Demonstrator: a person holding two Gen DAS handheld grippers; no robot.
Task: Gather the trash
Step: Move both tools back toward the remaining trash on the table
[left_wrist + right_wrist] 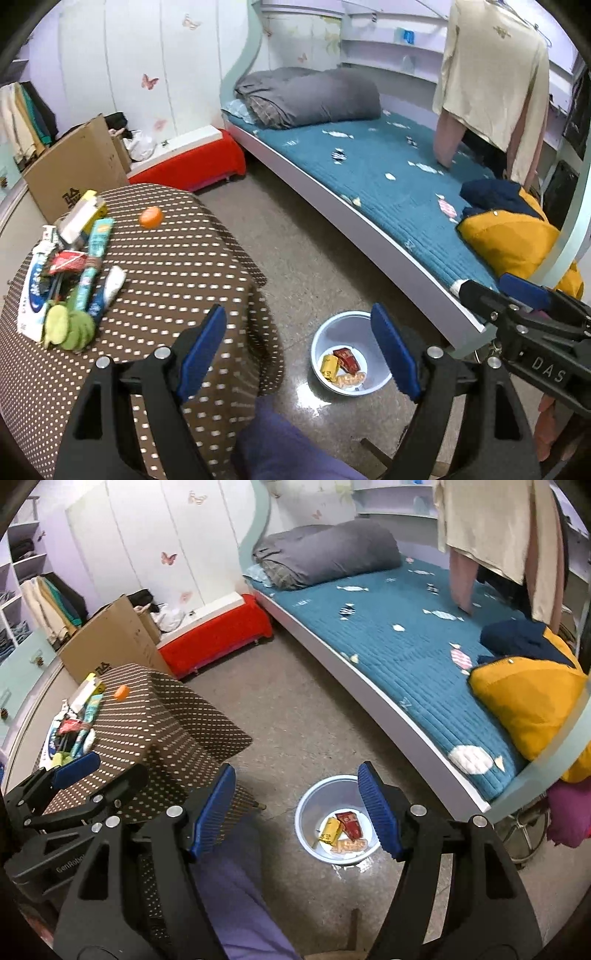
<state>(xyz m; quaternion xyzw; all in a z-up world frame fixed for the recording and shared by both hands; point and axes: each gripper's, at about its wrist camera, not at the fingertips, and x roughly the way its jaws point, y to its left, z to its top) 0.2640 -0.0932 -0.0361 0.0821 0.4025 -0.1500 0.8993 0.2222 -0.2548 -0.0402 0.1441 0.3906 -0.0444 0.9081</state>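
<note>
Fingers of the left gripper [299,354] stand apart with nothing between them, and those of the right gripper [297,808] are likewise spread and empty. Below them on the floor sits a pale basin [308,812] already holding three snack wrappers [345,830], yellow, red and orange. Further off, on the dotted brown counter [177,258], the remaining trash lies in a loose heap [74,266]: a teal stick pack, a red sachet, a white tube, a white and yellow carton. An orange cap [150,216] sits apart from it. These look light, thin and slippery; flat films would likely slide, so a pinch across a crumpled edge or the tube's body seems safest.
</note>
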